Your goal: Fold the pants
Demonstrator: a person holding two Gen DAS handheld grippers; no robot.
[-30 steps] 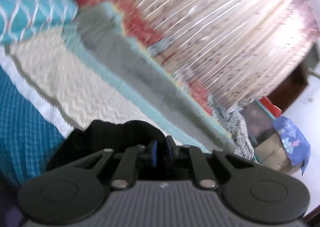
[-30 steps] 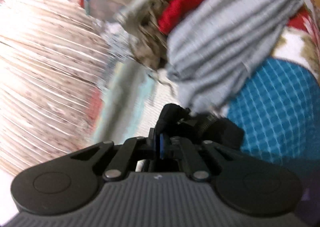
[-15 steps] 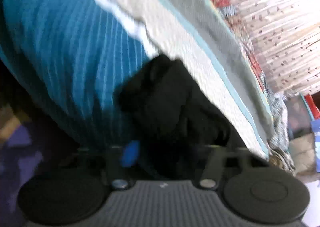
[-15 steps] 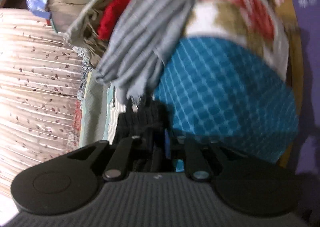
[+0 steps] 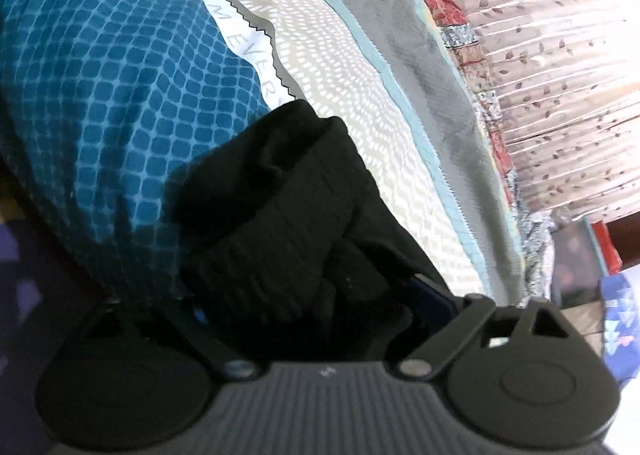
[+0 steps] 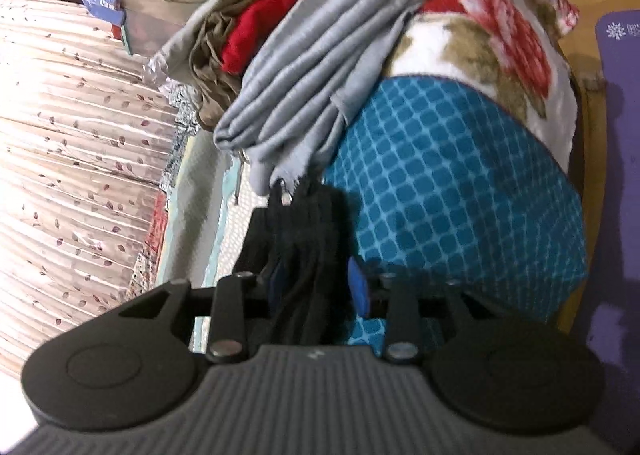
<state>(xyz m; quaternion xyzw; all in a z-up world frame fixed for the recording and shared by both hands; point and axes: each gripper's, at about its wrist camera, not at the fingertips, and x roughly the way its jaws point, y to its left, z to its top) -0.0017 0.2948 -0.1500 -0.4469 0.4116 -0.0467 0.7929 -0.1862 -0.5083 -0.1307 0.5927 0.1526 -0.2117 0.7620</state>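
in the left wrist view, a teal blanket with a pale grid pattern point(image 5: 120, 103) is seen at the left, bordered by a white band printed with letters point(image 5: 248, 43). just right of it a cream sheet with fine white dashes point(image 5: 360, 95) is spread, followed by a grey strip edged in light blue point(image 5: 424, 55), and at the far right a pale pleated curtain with small leaf prints point(image 5: 560, 75). the black ribbed-knit pants point(image 5: 288, 223) are bunched on the bed at the seam between teal blanket and cream sheet, and they are heaped between the jaws of the left gripper point(image 5: 312, 307), which are spread wide around the cloth, not pressed on it.

in the right wrist view, the same curtain is seen at the left, then a folded grey cloth point(image 6: 332, 67) lying over a red garment point(image 6: 264, 31), and a fleece blanket with red flowers point(image 6: 500, 39) at the far right. the right gripper point(image 6: 316, 283) is seen with its jaws parted, black pants fabric hanging loosely between the blue pads point(image 6: 357, 287) near the teal blanket's left edge.
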